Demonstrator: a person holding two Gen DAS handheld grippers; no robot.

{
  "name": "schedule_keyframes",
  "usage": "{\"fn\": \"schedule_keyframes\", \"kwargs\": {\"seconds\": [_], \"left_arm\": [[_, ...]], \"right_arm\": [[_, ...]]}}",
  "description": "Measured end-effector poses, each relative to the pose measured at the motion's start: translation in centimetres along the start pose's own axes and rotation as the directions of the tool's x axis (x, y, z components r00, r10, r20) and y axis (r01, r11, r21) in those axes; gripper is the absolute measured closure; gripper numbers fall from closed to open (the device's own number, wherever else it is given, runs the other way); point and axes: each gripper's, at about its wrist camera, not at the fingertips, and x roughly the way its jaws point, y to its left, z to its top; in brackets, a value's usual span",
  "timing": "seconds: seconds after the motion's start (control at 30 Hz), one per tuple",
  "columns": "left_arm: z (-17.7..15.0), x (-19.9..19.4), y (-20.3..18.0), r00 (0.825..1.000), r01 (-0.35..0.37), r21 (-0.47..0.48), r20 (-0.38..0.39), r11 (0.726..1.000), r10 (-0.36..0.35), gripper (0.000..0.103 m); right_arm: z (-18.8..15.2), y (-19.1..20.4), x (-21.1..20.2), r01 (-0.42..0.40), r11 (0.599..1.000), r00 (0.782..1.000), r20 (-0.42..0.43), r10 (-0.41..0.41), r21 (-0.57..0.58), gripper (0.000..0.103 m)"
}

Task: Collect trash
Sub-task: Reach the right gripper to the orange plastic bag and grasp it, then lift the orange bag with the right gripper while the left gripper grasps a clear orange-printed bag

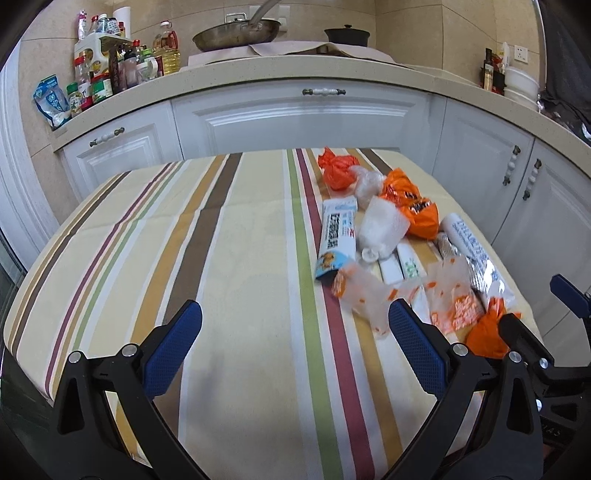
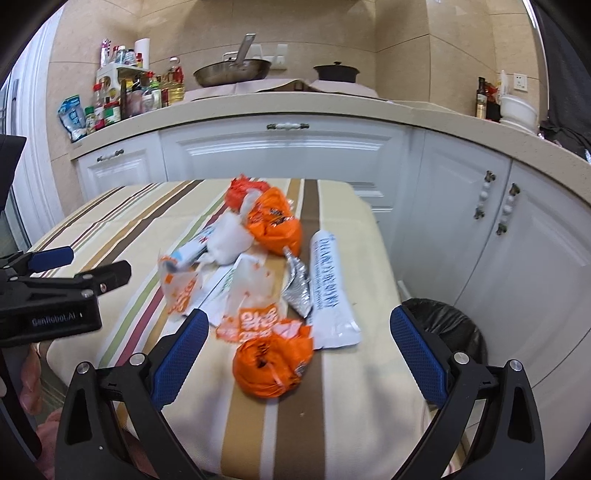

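A pile of trash lies on the right half of the striped tablecloth [image 1: 229,258]. It holds a balled orange bag [image 2: 273,363] nearest me, a long white wrapper with blue print [image 2: 327,280], a silver foil wrapper [image 2: 297,284], a printed orange bag [image 2: 275,225] and a white-and-blue wrapper [image 1: 338,229]. My right gripper [image 2: 300,319] is open, and the balled orange bag [image 1: 485,332] sits between its fingers, just short of the tips. My left gripper [image 1: 295,317] is open over bare cloth. Its right finger is next to a clear orange-printed wrapper [image 1: 362,295].
A bin with a black liner [image 2: 447,325] stands on the floor, right of the table. White cabinets [image 1: 295,122] and a counter with bottles [image 1: 110,74], a pan [image 1: 236,33] and a black pot [image 1: 347,35] run behind. A socket [image 2: 521,81] is on the wall.
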Motion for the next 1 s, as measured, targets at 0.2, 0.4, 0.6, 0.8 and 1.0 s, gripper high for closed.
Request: {"fn": "schedule_keyframes", "kwargs": {"seconds": [0.2,0.4,0.6,0.8,1.0], "left_arm": [[-0.7,0.4,-0.2,1.0,0.005,0.005,-0.016,1.0,-0.005,0.005],[-0.9,0.6,-0.6,1.0,0.006,0.001,-0.012,1.0,-0.006,0.006],[-1.2,0.9,-1.2,1.0,0.015,0.015,-0.018,1.0,-0.015,0.013],[-0.9,0.9,-2.2,1.0,0.022,0.008,-0.005,1.0,-0.022,0.013],[0.0,1.4,-3.7,0.999,0.048,-0.012,-0.001,0.999,-0.048,0.013]], "right_arm": [[-0.9,0.4,1.3,-0.04,0.999,0.998,-0.044,0.039,-0.005,0.044],[-1.9,-0.1,2.2,-0.06,0.997,0.994,-0.085,0.064,0.039,0.05],[-2.2,-0.4,1.9,-0.062,0.997,0.996,-0.068,0.065,0.045,0.054],[-1.2,-1.2,0.0,-0.018,0.999,1.0,-0.004,0.019,0.034,0.054],[-0.5,-3.3,-0.9,0.025,0.997,0.999,0.023,-0.027,0.068,0.054]]}}
